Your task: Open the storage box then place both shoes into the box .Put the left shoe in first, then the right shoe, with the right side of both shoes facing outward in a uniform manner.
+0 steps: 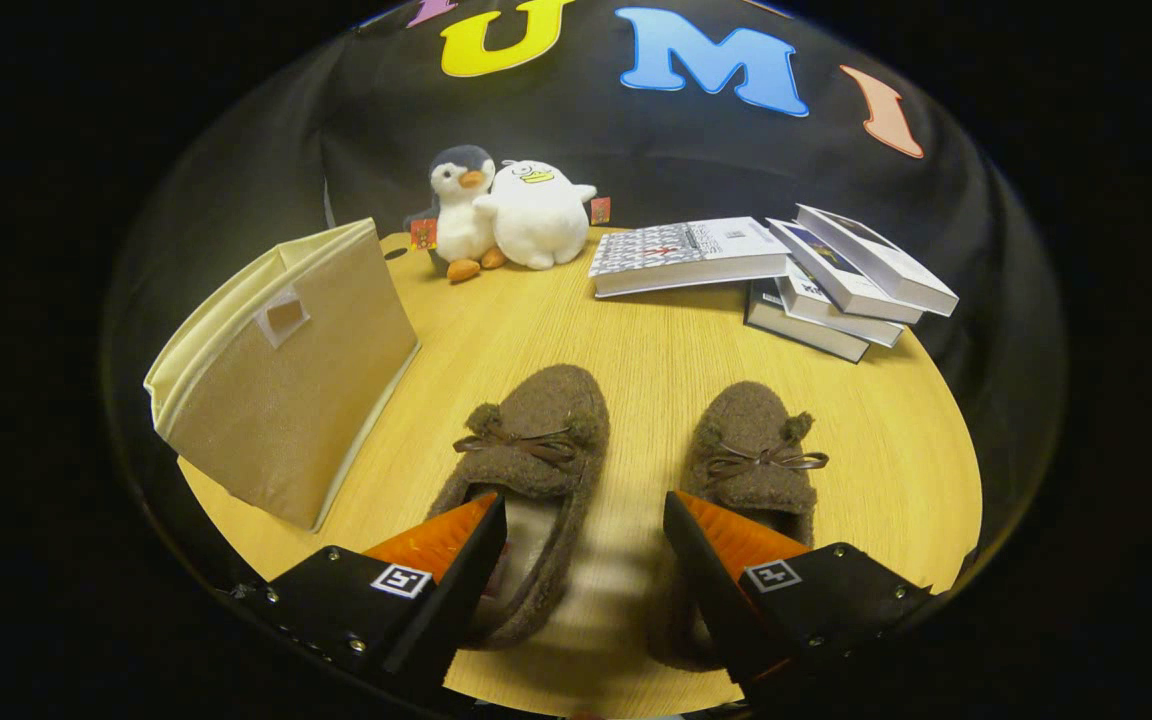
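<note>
Your gripper (584,520) gapes above both shoes: left shoe (536,450), right shoe (756,450), toes pointing far across the wooden table (656,330); storage box (286,370) lies left.

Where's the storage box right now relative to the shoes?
In the gripper view, the folded-flat storage box stands on the table's left side, left of the left shoe and in front of the plush penguin; the open tool hovers over the shoes.

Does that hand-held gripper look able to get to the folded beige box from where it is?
Probably yes. The hand-held gripper is open over the two shoes, and the storage box stands ahead to the left with bare table between, nothing blocking.
</note>
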